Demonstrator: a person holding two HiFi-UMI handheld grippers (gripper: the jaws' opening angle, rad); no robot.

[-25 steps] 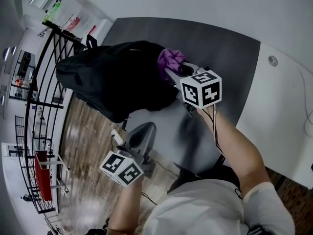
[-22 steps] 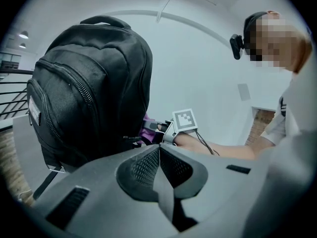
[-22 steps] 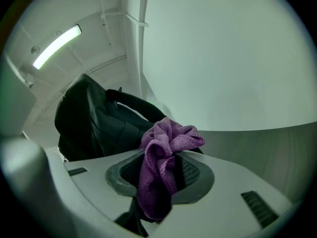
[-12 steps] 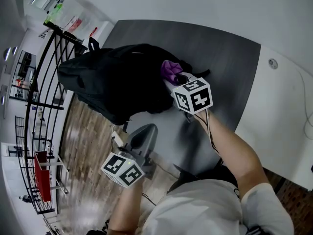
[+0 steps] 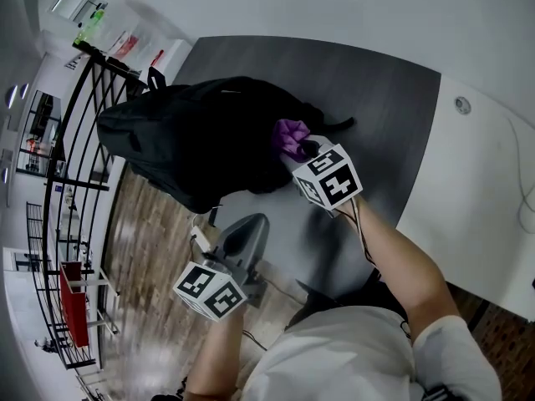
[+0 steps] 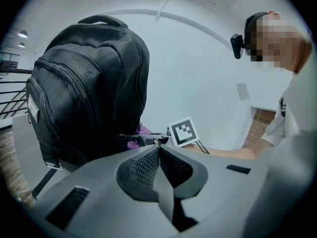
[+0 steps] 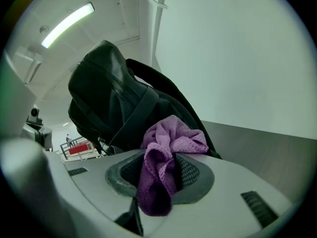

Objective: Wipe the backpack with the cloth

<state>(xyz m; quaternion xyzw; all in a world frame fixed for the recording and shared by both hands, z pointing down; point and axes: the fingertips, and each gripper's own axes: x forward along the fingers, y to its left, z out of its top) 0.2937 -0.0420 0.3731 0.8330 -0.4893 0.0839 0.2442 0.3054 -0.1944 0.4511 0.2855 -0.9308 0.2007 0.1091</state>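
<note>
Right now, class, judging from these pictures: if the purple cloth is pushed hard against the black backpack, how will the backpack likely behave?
The backpack would probably dent rather than resist: its fabric shows soft folds. It stands tall and upright, so a firm push high up might tip it. The cloth, bunched limply in the right gripper, would likely just squash.

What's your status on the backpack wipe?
Right gripper shut on purple cloth, at black backpack side. Left gripper shut, empty, off the bag. Bag upright on grey table, no obstruction seen.
</note>
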